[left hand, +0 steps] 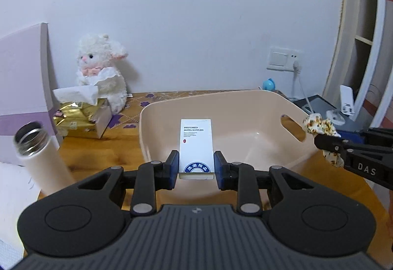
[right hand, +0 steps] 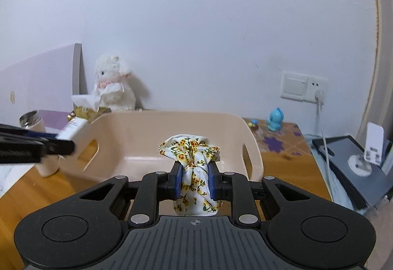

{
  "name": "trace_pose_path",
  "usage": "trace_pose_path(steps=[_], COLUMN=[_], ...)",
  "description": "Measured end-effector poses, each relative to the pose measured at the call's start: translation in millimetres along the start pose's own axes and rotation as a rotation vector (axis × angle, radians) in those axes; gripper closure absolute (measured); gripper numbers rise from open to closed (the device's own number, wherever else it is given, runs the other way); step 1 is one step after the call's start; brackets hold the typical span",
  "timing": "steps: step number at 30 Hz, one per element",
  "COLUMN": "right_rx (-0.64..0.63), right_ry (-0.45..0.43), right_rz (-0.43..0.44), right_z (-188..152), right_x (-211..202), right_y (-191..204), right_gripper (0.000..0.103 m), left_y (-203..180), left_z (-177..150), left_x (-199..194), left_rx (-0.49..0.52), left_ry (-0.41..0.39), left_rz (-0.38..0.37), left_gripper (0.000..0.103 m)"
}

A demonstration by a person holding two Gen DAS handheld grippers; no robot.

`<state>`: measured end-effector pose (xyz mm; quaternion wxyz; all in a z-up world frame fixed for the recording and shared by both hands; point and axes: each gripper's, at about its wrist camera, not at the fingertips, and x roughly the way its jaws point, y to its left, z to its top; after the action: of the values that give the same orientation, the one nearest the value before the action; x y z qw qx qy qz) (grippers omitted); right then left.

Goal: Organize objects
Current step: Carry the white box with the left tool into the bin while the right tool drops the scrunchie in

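While both our grippers carry something, what matters is how each load lies relative to the beige plastic basket [left hand: 245, 122]. Our left gripper [left hand: 196, 167] is clamped on a white hotel-supplies box [left hand: 195, 144], whose long axis runs straight out toward twelve o'clock along the fingers, its far end already over the basket's hollow, with the near rim just below the pads. Our right gripper [right hand: 195, 180] is closed on a floral fabric scrunchie [right hand: 191, 159], bunched upright between the pads; in its own view the basket [right hand: 137, 132] lies dead ahead at twelve o'clock. From the left wrist the scrunchie [left hand: 319, 125] hovers at three o'clock, just outside the basket's right handle wall. We judge the left load nearer to release; the right needs to travel inward over the rim first.
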<state>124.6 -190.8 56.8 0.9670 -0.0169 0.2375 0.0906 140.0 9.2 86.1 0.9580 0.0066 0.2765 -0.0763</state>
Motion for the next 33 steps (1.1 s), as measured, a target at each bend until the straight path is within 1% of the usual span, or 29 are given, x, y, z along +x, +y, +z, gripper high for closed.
trace_pose_path(steps=[2,4,8,11,12,14,15,16,17,18,20,21,23,24,26,28,33], right_rx=[-0.015,-0.025,-0.034,-0.016,-0.015,-0.016,-0.020,-0.019,-0.015,-0.008,0.004,0.008,0.005,0.001,0.003,0.009,-0.063], right_ry=[-0.006,0.006,0.072,0.118,0.132,0.120,0.117,0.109,0.100,0.090,0.083,0.083,0.070,0.071,0.075,0.089,0.141], right_rz=[-0.012,-0.011,-0.027,-0.022,-0.021,-0.025,-0.032,-0.036,-0.036,-0.036,-0.030,-0.025,-0.021,-0.028,-0.026,-0.017,-0.048], right_z=[8.3,12.5,8.3,0.1,-3.1,-7.0,-7.3,-6.7,-6.6,-6.3,-6.4,-6.5,-8.5,-9.5,-12.1,-17.7,-38.9], right_x=[15.1,29.9,63.1,75.9,78.2,75.8,73.3,69.7,65.6,60.8,48.9,42.8,28.8,22.5,10.0,-1.2,-10.0], right_y=[-0.3,-1.1,-2.2,-4.6,-5.1,-7.1,-8.3,-10.0,-12.4,-14.4,-18.8,-20.8,-24.8,-26.5,-30.9,-35.8,-38.8], right_gripper=[0.083,0.083,0.083,0.082,0.070,0.063,0.056,0.048,0.044,0.038,0.035,0.031,0.027,0.024,0.022,0.016,0.014], left_y=[-3.6,-6.9,-14.2,-16.0,-17.0,-17.8,-17.7,-17.4,-17.5,-17.6,-18.4,-19.1,-21.3,-21.7,-21.9,-21.3,-17.4], left_z=[7.1,9.5,3.7,-5.1,-7.7,-10.7,-11.2,-10.9,-10.4,-9.6,-8.6,-9.3,-10.9,-13.1,-19.4,-28.0,-54.0], left_x=[17.8,34.3,67.7,85.1,88.0,88.0,84.9,80.3,74.4,68.1,51.2,41.5,26.5,19.2,5.9,-4.6,-13.2], left_rx=[0.001,0.001,0.013,0.009,0.013,0.018,0.017,0.017,0.015,0.011,0.006,0.010,0.021,0.023,0.024,0.023,0.024], left_ry=[0.018,0.047,0.114,0.170,0.182,0.189,0.180,0.173,0.169,0.162,0.125,0.109,0.101,0.100,0.105,0.116,0.163], left_rz=[-0.003,-0.004,0.006,0.001,0.000,-0.001,0.003,0.003,0.000,-0.003,-0.002,-0.002,-0.004,-0.009,-0.017,-0.025,-0.032], left_gripper=[0.071,0.071,0.071,0.071,0.070,0.069,0.068,0.065,0.049,0.029,0.015,0.013,0.013,0.012,0.010,0.010,0.009])
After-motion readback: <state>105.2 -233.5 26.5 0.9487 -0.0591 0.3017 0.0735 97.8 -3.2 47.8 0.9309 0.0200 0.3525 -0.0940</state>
